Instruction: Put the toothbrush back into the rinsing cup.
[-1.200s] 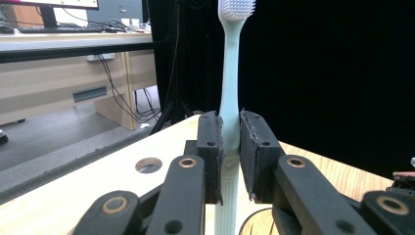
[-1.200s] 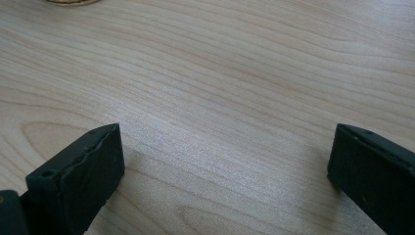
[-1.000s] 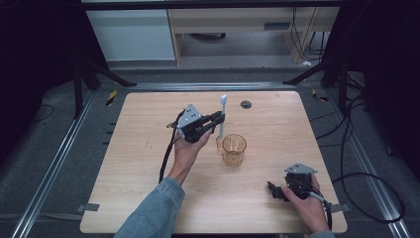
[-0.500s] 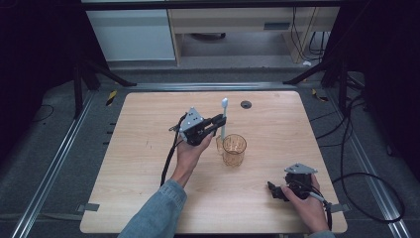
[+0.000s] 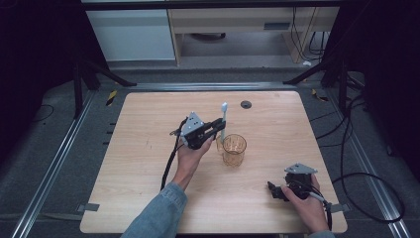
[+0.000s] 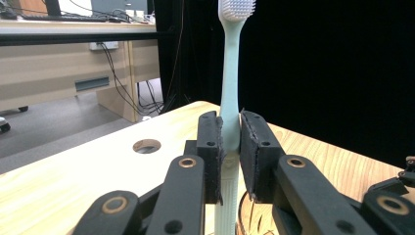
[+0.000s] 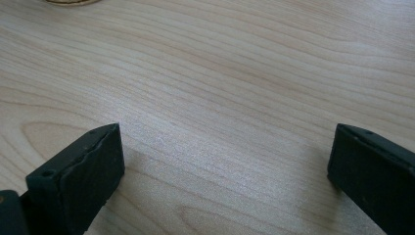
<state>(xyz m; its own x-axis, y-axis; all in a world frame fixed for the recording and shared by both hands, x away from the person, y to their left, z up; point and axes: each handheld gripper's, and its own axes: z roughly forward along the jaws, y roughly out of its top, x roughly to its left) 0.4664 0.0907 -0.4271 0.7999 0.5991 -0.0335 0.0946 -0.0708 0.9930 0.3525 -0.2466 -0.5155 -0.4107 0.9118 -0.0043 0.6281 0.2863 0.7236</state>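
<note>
A pale mint toothbrush (image 5: pixel 224 119) (image 6: pixel 230 73) stands upright with its white bristles at the top. My left gripper (image 5: pixel 220 125) (image 6: pixel 230 142) is shut on its handle, just left of an amber see-through cup (image 5: pixel 234 148) near the table's middle. The toothbrush's lower end hangs beside the cup's rim; I cannot tell whether it touches. My right gripper (image 5: pixel 272 191) (image 7: pixel 225 166) rests low over the wood near the front right corner. It is open, with bare table between its pads.
The wooden table (image 5: pixel 148 148) has a round cable hole (image 5: pixel 245 104) (image 6: pixel 147 145) behind the cup. A cable trails from each gripper. Dark floor, metal rails and a desk lie beyond the far edge.
The left gripper and the toothbrush have shifted slightly lower by the cup. The right gripper has stayed in place.
</note>
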